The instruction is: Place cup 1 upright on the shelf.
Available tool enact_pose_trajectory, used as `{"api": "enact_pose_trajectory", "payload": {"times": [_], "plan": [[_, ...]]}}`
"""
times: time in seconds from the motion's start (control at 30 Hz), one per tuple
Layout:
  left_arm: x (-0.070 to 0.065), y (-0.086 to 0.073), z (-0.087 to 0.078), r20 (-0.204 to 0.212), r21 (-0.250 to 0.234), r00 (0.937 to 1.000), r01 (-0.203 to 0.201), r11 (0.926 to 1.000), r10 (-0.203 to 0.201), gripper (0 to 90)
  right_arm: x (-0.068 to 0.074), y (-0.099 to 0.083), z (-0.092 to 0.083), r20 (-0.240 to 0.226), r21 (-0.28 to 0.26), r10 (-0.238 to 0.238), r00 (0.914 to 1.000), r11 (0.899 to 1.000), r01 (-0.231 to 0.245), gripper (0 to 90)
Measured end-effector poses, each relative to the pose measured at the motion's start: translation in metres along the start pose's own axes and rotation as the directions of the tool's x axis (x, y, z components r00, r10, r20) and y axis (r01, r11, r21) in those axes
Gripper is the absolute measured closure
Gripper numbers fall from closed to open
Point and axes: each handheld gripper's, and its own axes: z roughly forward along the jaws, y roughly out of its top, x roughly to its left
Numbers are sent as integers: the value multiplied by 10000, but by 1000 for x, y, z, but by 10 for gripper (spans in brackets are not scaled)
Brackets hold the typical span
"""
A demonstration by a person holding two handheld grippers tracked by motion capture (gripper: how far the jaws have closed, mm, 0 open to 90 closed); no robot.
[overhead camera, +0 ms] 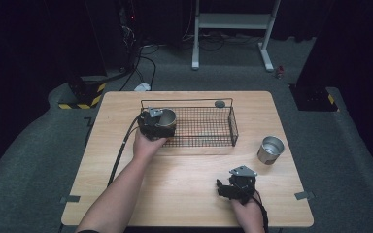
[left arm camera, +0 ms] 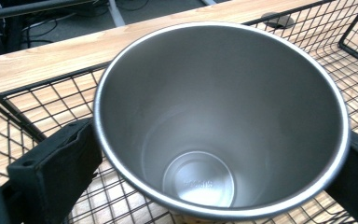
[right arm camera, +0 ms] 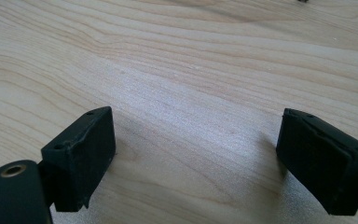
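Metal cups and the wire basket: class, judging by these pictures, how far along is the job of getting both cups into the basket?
Done: nothing released in the wire basket yet. In hand: the left tool grips one metal cup over the basket's left end. Left: the second cup stands on the table right of the basket; the right tool is open, holding nothing, near the front edge.

Place: a lab or recording studio.
Walls: black, dark all round.
Floor: grey carpet (overhead camera: 39, 145), loose cables (overhead camera: 145, 63) trailing across it.
Gear: hazard-striped stand base (overhead camera: 83, 99), white metal frame (overhead camera: 233, 29).
Centre: a lone wooden counter (overhead camera: 184, 179).
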Motion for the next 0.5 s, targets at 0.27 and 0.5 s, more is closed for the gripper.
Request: {"api": "enact_pose_trajectory", "payload": {"times": [0.27,0.5], "plan": [[0,4,-11,147,-80,9999,-59,10000,60,1,0,0,0,-1,0,1,10000,10000,-1,116],[1,5,-24,123,-195,9999,-97,9998,100,0,0,0,0,-1,0,2,10000,10000,-2,116]]}}
